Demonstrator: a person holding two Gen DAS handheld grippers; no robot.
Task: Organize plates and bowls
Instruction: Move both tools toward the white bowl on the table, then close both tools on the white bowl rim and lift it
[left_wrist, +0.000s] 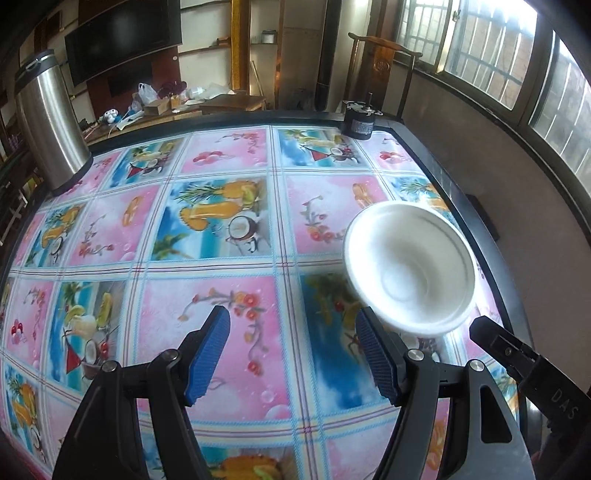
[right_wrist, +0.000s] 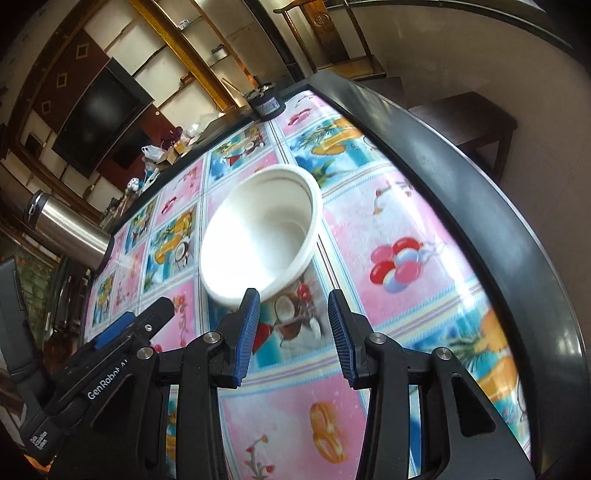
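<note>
Fruit-print tablecloth (left_wrist: 229, 266), barred window (left_wrist: 491, 55)

Desk (left_wrist: 236, 266) middle wide open, bare cloth. White bowl (left_wrist: 410, 269) blocks right side near edge. Steel flask (left_wrist: 48, 122) guards far left corner, small black device (left_wrist: 360, 123) far edge. Rest passable.

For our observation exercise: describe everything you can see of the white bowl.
The bowl is plain white and round, with a thick rolled rim, stepped rings inside and a small flat bottom. It looks like foam or plastic. It is empty and slightly blurred. It is tipped steeply, mouth towards the cameras, over the tablecloth near the table's right edge. Its lower rim lies between the left gripper and the right gripper, beside both. Neither has it in its jaws, and actual contact is unclear.
</note>
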